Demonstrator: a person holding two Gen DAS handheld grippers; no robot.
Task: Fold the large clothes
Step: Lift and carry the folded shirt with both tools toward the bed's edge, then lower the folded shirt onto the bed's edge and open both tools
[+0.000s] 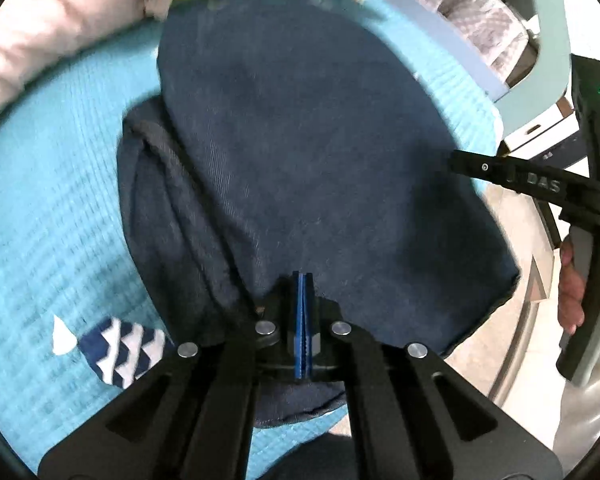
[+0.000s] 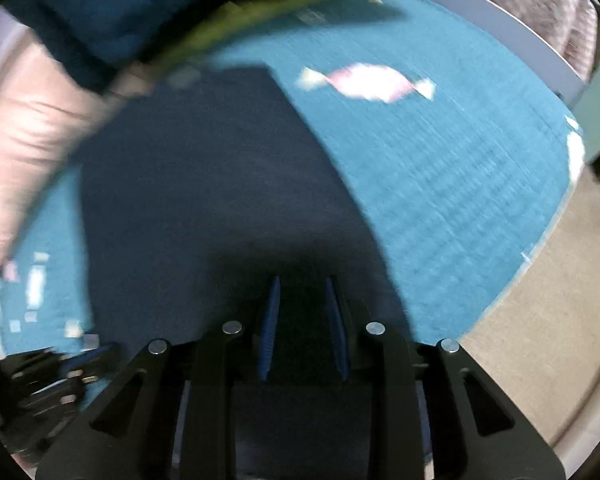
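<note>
**Both claws down on the dark blue garment**

Blue pads of the left claw (image 1: 303, 280) stand pressed together at 6 o'clock in the left wrist view, with no gap showing between them. Their tips sit on the near part of a dark blue garment (image 1: 300, 152); whether a fold of cloth is pinched between the pads cannot be told. From the claw the garment runs up toward 12 o'clock as one broad, flat panel, with a bunched, rolled part of the same cloth lying at 9 to 10 o'clock of the tips. It lies on a turquoise quilted bed cover (image 1: 52, 208). A navy and white zigzag patch (image 1: 124, 354) on the cover shows at 8 o'clock of the claw. A pale pink pillow (image 1: 48, 28) sits at 10 to 11 o'clock, near the rim of the view.

At 3 o'clock the right claw (image 1: 454, 162) reaches in to the garment's right edge, and a hand (image 1: 572, 292) grips its handle at 4 o'clock.

In the blurred right wrist view, that claw's two blue pads (image 2: 270, 320) stand somewhat apart, with dark cloth lying between and under them; whether they press on it cannot be told. The garment spreads from the claw toward 11 o'clock, and the bed cover fills 1 to 4 o'clock, carrying a white and pink patch (image 2: 368, 82) at 1 o'clock.
</note>
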